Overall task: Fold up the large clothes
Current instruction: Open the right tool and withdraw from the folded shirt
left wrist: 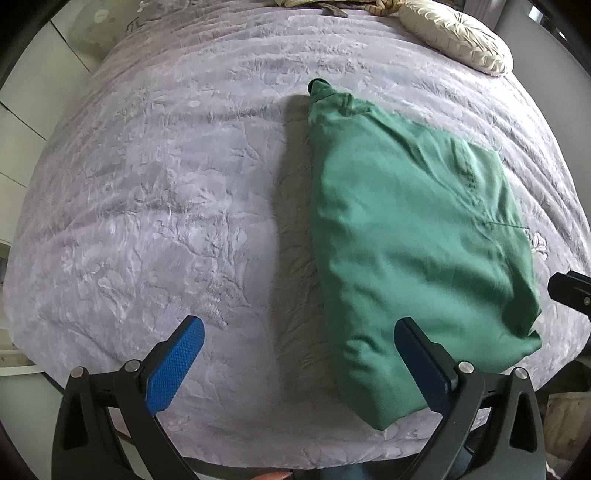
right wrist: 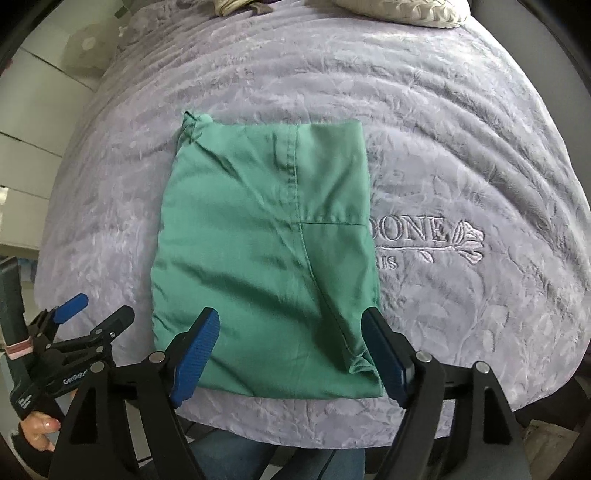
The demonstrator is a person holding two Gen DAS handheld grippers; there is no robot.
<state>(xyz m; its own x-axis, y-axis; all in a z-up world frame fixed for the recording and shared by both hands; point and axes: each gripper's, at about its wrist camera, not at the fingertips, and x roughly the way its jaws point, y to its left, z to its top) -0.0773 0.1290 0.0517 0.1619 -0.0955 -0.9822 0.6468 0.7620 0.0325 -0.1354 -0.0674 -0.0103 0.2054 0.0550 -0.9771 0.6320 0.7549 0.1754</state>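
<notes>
A green garment (left wrist: 410, 236) lies folded into a rough rectangle on the lavender bedspread (left wrist: 166, 184). It also shows in the right wrist view (right wrist: 266, 251), with a seam and a bunched corner at its far left. My left gripper (left wrist: 299, 339) is open and empty, hovering above the bed with its right finger over the garment's near left edge. My right gripper (right wrist: 290, 328) is open and empty above the garment's near edge. The left gripper also shows at the lower left of the right wrist view (right wrist: 99, 302).
A cream pleated pillow (left wrist: 458, 35) lies at the far right of the bed. Embroidered lettering (right wrist: 424, 236) sits on the bedspread right of the garment. White drawers (right wrist: 26, 158) stand to the left. The bed's near edge (right wrist: 295, 424) is just below the garment.
</notes>
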